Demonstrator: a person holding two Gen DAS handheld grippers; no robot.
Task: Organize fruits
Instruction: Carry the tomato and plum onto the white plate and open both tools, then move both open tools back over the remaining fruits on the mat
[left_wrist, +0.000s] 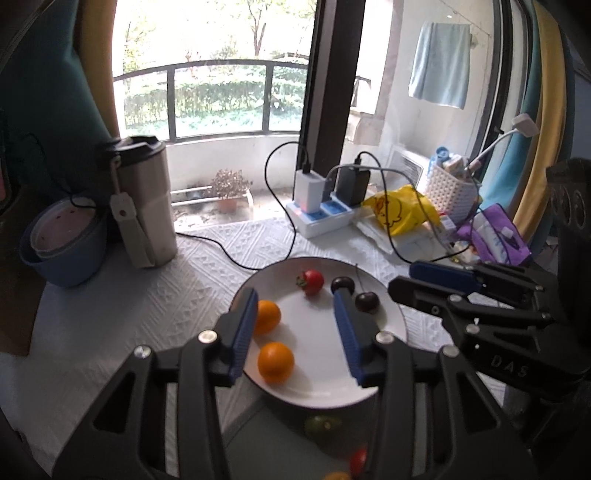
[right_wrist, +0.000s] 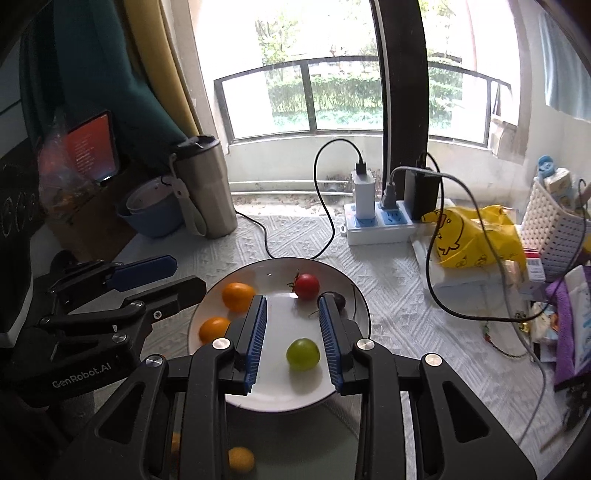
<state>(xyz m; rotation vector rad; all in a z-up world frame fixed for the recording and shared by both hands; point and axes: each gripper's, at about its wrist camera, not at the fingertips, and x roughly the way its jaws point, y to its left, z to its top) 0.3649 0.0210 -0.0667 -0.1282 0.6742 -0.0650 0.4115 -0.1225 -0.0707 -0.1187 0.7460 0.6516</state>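
A white plate (left_wrist: 314, 391) (right_wrist: 280, 398) lies on the pale tablecloth. On it lie two orange fruits (left_wrist: 275, 362) (right_wrist: 238, 295), a red tomato (left_wrist: 312, 282) (right_wrist: 306, 286), two dark cherries (left_wrist: 367, 301) and a green fruit (right_wrist: 303, 354). My left gripper (left_wrist: 295, 299) (right_wrist: 188, 275) hovers open above the oranges, its pads touching nothing. My right gripper (right_wrist: 291, 301) (left_wrist: 402, 278) hangs over the plate's right half, shut down to a narrow gap and gripping nothing. The green fruit rests on the plate below that gap. Dim fruit shapes (left_wrist: 321, 424) (right_wrist: 240, 459) show on a grey surface under the near rim.
A steel tumbler (left_wrist: 144, 199) and stacked blue bowls (left_wrist: 62, 243) stand at the back left. A power strip (right_wrist: 380, 225) with chargers sits behind the plate, and a black cable (right_wrist: 325, 206) reaches the far rim. A yellow bag (right_wrist: 472, 236), white basket (right_wrist: 554, 229) and purple packs (left_wrist: 495, 236) crowd the right.
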